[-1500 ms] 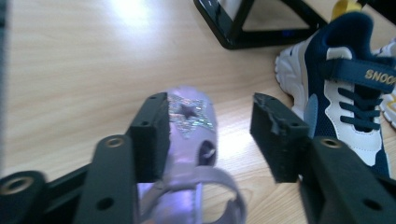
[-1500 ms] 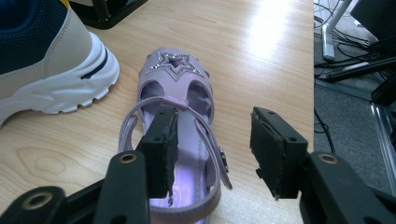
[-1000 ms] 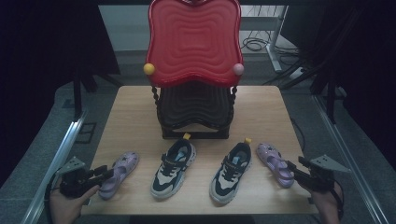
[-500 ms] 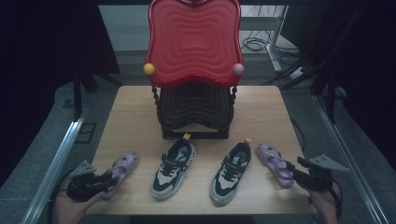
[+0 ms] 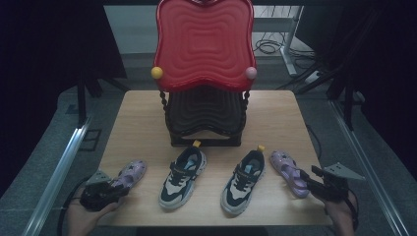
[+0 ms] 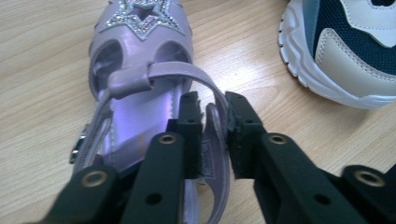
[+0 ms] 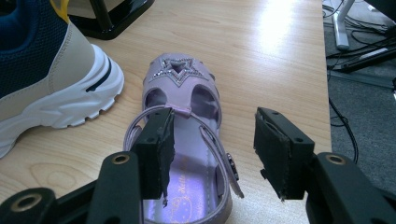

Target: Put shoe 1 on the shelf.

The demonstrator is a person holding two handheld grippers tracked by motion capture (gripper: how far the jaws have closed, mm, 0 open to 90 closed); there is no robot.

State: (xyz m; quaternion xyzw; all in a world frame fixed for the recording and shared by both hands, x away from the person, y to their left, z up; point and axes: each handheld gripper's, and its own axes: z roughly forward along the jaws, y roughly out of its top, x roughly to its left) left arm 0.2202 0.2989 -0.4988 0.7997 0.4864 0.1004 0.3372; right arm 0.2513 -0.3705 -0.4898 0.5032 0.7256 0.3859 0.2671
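The left gripper [image 6: 215, 116] is pinching the heel strap of the left sandal [image 6: 140, 88], one jaw inside the shoe and the other outside, with the thin strap pressed between them. In the high view this gripper [image 5: 115, 189] is sitting at the near left corner of the desk [image 5: 142, 123], held by a hand [image 5: 81, 219] coming up from the near edge.

The left sandal [image 5: 130, 173] is lying flat on the desk near that corner, toe pointing far and a little right. It is pale lilac with a glossy finish, a glittering silver star on the toe, two cut-outs behind the star, and a strap across the instep running to a small metal buckle.

The right gripper [image 7: 212, 144] is standing open, its jaws well apart over the heel end of the right sandal [image 7: 184, 135]; one jaw is hovering over the insole, the other is outside the shoe, beside the buckle strap. This matching sandal [image 5: 289, 172] is lying near the near right corner, with the right gripper [image 5: 312, 179] at its heel.

Between the sandals, two sneakers in white, beige and navy are lying side by side: the left sneaker [image 5: 183, 177] and the right sneaker [image 5: 243, 181]. Farther back, a shoe rack [image 5: 205, 115] with a red top is standing mid-desk.
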